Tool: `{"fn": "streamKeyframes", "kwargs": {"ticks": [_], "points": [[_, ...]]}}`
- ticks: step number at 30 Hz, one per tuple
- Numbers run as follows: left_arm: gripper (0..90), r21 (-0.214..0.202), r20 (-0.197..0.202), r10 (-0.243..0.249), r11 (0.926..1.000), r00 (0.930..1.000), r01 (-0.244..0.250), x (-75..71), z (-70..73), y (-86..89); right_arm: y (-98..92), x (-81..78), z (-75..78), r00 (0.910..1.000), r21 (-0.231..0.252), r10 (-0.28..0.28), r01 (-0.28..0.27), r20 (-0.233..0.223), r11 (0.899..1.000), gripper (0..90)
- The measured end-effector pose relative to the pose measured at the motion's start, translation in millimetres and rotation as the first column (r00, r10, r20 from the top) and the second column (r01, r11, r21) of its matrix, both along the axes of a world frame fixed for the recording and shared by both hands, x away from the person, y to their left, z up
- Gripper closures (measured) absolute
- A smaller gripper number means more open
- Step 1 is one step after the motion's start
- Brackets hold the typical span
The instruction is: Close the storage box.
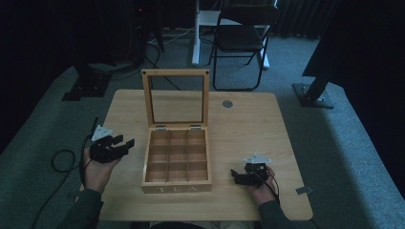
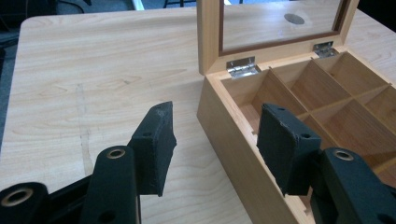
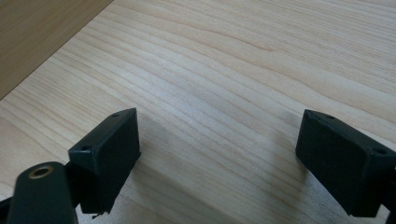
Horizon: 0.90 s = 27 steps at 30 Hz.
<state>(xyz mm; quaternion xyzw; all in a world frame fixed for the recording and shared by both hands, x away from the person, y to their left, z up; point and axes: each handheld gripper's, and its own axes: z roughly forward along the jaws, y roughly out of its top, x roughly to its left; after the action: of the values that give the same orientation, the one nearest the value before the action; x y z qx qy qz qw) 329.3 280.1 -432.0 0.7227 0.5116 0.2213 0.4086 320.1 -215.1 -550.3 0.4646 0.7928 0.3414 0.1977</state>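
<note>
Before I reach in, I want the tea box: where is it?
In the high view the tea box sits mid-table, lid up, between the left gripper and right gripper.

The table (image 1: pixel 248 138) is light wood with thin wavy brown lines running across it. A small grey round spot (image 1: pixel 227 103) sits in it. The box (image 1: pixel 176 188) is a warmer, honey-brown wood, and pale letters on its front say TEA. Its lid (image 1: pixel 176 73) has the same brown frame around see-through glass. The hinges (image 2: pixel 243 66) are shiny silver. Both grippers, left (image 1: pixel 125 141) and right (image 1: pixel 235 174), are black, with a light grey plate on top of each. Gold-coloured rings sit in their black arms. The chair (image 1: pixel 241 38) is black. The floor (image 1: pixel 344 143) is dull grey-green.
</note>
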Motion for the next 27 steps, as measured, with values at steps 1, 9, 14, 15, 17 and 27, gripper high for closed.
{"fn": "streamKeyframes", "kwargs": {"ticks": [1, 9, 14, 15, 17, 27], "points": [[46.1, 0.002, 0.003, -0.001, 1.0, 1.0, 0.001, 0.9, 0.8, -0.3, 0.0, 0.0, 0.0, 1.0, 0.0, 0.0, 0.0, 0.0, 1.0, 13.1], [45.5, -0.005, 0.023, -0.007, 1.0, 0.9997, 0.007, 9.3, 7.1, -1.8, 0.0, 0.0, 0.0, 1.0, 0.0, 0.0, 0.0, 0.0, 1.0, 13.1], [45.0, 0.008, 0.03, -0.019, 0.9998, 0.9994, 0.019, 16.2, 11.0, -4.3, 0.0, 0.0, 0.0, 1.0, 0.0, 0.0, 0.0, 0.0, 1.0, 13.1], [45.0, 0.007, 0.032, -0.022, 0.9997, 0.9992, 0.022, 17.4, 12.0, -4.9, 0.0, 0.0, 0.0, 1.0, 0.0, 0.0, 0.0, 0.0, 1.0, 13.1], [44.7, 0.01, 0.037, -0.031, 0.9995, 0.9988, 0.03, 19.6, 14.0, -5.4, 0.0, 0.0, 0.0, 1.0, 0.0, 0.0, 0.0, 0.0, 1.0, 13.1], [44.1, 0.022, 0.065, -0.02, 0.9996, 0.9977, 0.019, 32.7, 26.3, -5.9, 0.0, 0.0, 0.0, 1.0, 0.0, 0.0, 0.0, 0.001, 1.0, 13.1]]}}
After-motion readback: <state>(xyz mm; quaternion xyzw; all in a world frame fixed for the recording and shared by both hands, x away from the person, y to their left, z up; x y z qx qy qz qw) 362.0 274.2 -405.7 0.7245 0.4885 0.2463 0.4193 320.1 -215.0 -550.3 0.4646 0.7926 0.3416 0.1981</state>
